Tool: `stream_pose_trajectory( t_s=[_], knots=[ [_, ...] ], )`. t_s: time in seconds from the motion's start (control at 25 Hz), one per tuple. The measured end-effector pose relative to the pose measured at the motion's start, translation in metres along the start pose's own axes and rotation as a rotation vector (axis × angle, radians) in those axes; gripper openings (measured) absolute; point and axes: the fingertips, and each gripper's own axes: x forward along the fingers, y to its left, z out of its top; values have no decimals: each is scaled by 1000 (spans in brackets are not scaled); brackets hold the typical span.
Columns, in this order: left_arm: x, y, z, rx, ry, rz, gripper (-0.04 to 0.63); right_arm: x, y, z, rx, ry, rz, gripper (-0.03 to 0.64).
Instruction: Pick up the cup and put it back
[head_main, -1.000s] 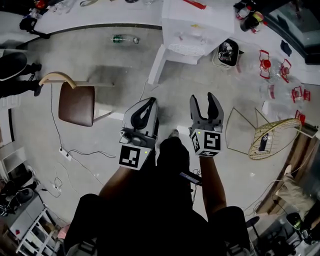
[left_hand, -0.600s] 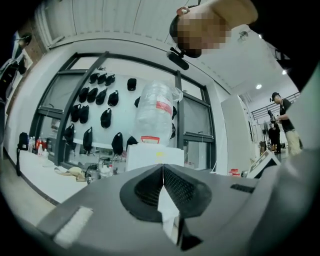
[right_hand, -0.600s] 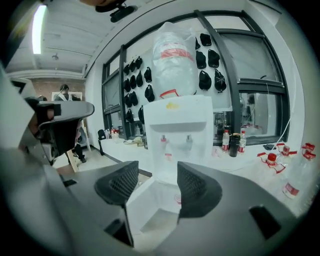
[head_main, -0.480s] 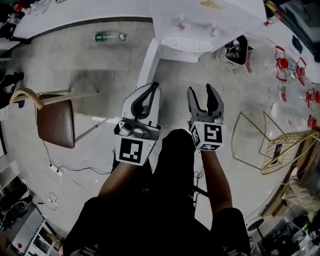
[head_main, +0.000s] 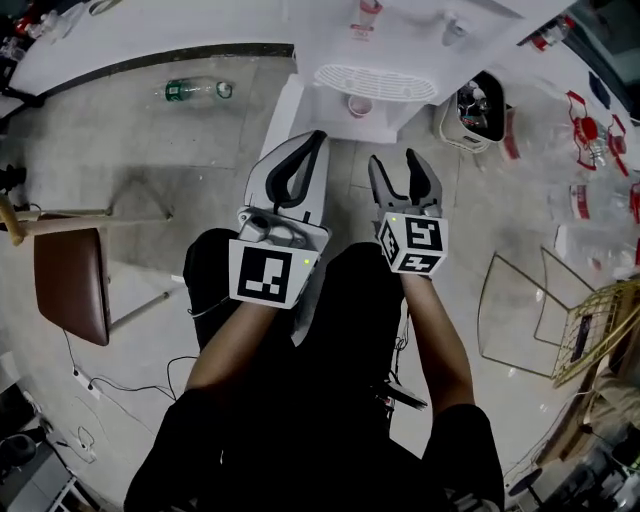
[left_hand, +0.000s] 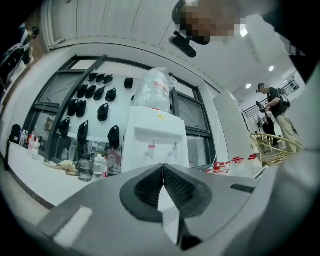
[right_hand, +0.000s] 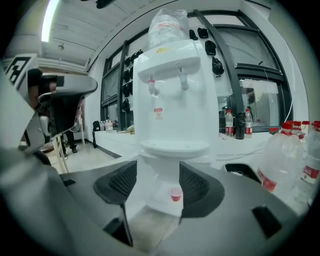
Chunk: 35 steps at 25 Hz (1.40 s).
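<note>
A green bottle (head_main: 190, 89) lies on the floor (head_main: 120, 135).

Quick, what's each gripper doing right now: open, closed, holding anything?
Left gripper: closed, jaws together, holding nothing.
Right gripper: open, jaws opening wider, empty; the red cup stands farther ahead, untouched.

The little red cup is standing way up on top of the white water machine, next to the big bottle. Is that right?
Not quite. The little red cup is not on top of the white water machine. It stands low down, on the ledge beneath the drip tray, far below the big bottle. The right gripper view shows this plainly.
</note>
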Motion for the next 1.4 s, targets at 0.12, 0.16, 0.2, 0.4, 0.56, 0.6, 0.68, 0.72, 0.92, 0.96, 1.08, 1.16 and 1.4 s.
stream_pose_trajectory(
  t_s=[0.12,0.16,0.2,0.4,0.56,0.6,0.68,0.72,0.92,0.96,1.08,1.16,1.4],
  knots=[
    [3,-3,-12,-3,-15,0,8,17,-8,-23,2,-17,-9,255],
    [3,-3,-14,-6,-19,2,8,22,-10,-28,1,-22,-11,255],
    [2,-2,-16,-8,-22,8,8,28,-11,-32,-1,-23,-13,255],
    [0,10,-33,-36,-3,38,8,57,-16,-59,-3,14,-27,261],
    [1,20,-41,-67,1,42,8,86,-20,-82,1,57,-29,277],
    [2,21,-42,-70,-2,38,8,94,-21,-88,6,65,-34,282],
    [5,22,-42,-67,-8,26,8,112,-26,-98,17,79,-49,290],
    [7,23,-44,-65,-8,20,8,121,-28,-104,21,89,-56,294],
    [16,34,-55,-84,11,11,8,166,-37,-134,20,166,-76,314],
    [18,37,-57,-88,14,11,8,174,-39,-141,19,177,-79,316],
    [23,44,-62,-100,20,7,8,197,-47,-161,29,206,-98,321],
    [27,46,-66,-109,24,4,8,211,-54,-173,39,228,-112,321],
    [37,51,-76,-118,41,1,8,248,-67,-204,52,309,-129,325]
  ],
)
